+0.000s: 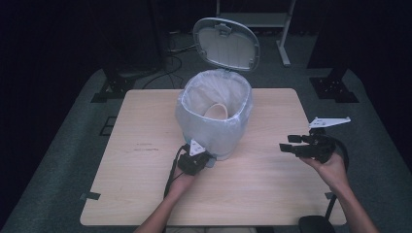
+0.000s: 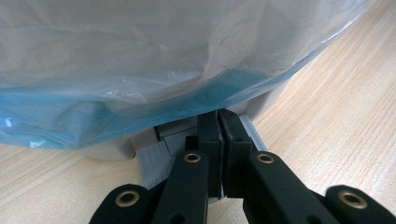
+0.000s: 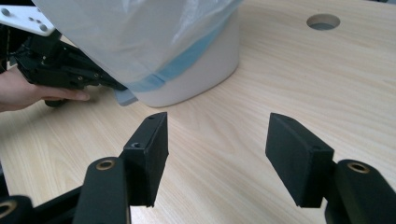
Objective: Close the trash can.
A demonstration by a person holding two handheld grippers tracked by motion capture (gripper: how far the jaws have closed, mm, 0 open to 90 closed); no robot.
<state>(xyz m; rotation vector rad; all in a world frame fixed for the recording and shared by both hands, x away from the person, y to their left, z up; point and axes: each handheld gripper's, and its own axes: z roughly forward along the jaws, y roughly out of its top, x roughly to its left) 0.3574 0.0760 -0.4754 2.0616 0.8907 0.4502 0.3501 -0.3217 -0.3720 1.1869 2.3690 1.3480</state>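
Bin (image 1: 214, 131), white plastic, bag-lined, mid-surface (image 1: 145, 160); left hand-held gripper (image 1: 206, 160) together at its grey pedal (image 2: 154, 156), 6 o'clock edge. Right hand-held gripper (image 1: 286, 144) apart, 3 o'clock, over open room.

Bin (image 1: 214, 126) mid-table (image 1: 145, 194); left gripper (image 1: 206, 160) at its pedal (image 2: 154, 158) (lid (image 1: 226, 43) behind).

Right gripper (image 3: 217, 158) jaws apart over bare light wooden tabletop (image 3: 289, 79). Ahead: white plastic bin (image 3: 196, 70) lined with translucent bag (image 3: 140, 37); left gripper (image 3: 100, 79) at its grey pedal (image 3: 125, 97).
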